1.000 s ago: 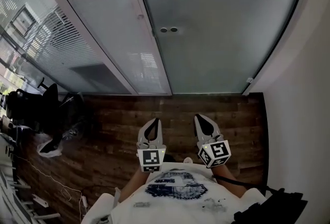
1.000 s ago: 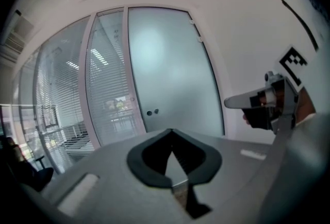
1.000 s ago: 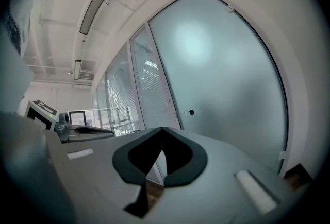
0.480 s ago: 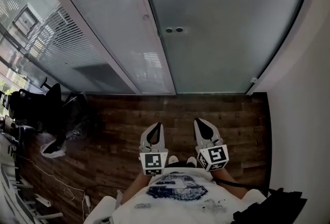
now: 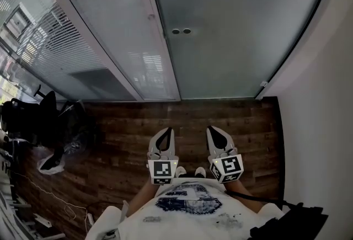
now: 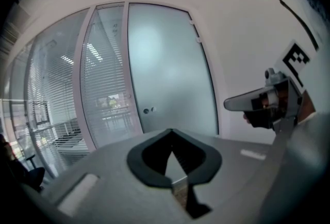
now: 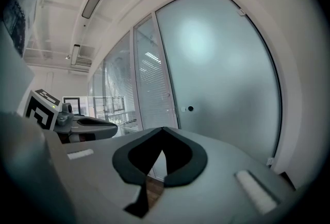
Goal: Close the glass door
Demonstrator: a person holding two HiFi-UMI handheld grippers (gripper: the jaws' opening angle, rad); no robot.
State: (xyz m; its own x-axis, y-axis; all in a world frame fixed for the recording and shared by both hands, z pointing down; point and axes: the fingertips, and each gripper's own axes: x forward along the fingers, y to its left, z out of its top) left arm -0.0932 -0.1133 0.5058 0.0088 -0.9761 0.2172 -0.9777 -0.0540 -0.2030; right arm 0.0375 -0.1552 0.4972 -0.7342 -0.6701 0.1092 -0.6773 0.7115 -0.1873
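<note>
The frosted glass door (image 5: 231, 24) fills the far wall ahead, and two small round fittings (image 5: 181, 31) sit near its left edge. That edge lies against the white frame post (image 5: 157, 29). The door also shows in the left gripper view (image 6: 170, 79) and the right gripper view (image 7: 227, 79). My left gripper (image 5: 164, 132) and right gripper (image 5: 214, 129) hang side by side close to my body, well short of the door and pointing toward it. Both are shut with nothing between their jaws. Each appears in the other's view: the right gripper (image 6: 242, 104) and the left gripper (image 7: 103, 124).
A glass partition with blinds (image 5: 83, 35) runs along the left. A black office chair (image 5: 33, 117) and floor cables (image 5: 49, 195) lie at the lower left. A white wall (image 5: 325, 95) bounds the right. Dark wooden floor (image 5: 220, 115) separates me from the door.
Both grippers stay where they were, still shut. Only the head view has swayed slightly from side to side.
</note>
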